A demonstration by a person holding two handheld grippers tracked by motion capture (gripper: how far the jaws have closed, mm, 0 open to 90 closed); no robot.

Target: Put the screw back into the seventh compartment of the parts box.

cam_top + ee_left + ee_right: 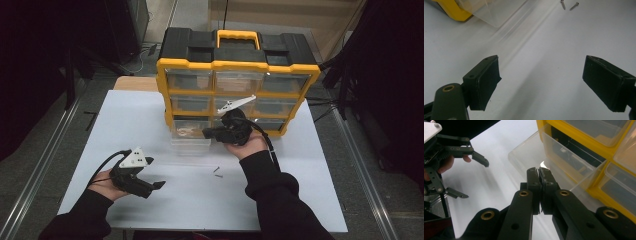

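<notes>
**Closed right tongs at the pulled-out drawer; two screws wait on the worktop**

The right tongs (539,173) are seen pressed shut, jaw against jaw, with nothing visibly held between them; a very small item pinched there cannot be ruled out, as the tips are dark and close to the lens. They are held just over the clear drawer (536,157), which is drawn partway out of the bottom-left bay of the yellow parts organizer (235,80). The left tongs (541,82) are spread wide and empty, low over the white worktop (150,200), well apart from the organizer.

Two small screws (217,171) lie loose on the worktop, near the drawer's front and between the two hands.

The step in hand is judged to be the sorting of screws into the drawer. It would be done well if the tongs were opened only slightly, brought down square over one screw's shank and closed gently, so that the screw is not flicked away. The drawer should be steadied by the idle tongs if it is nudged.
</notes>
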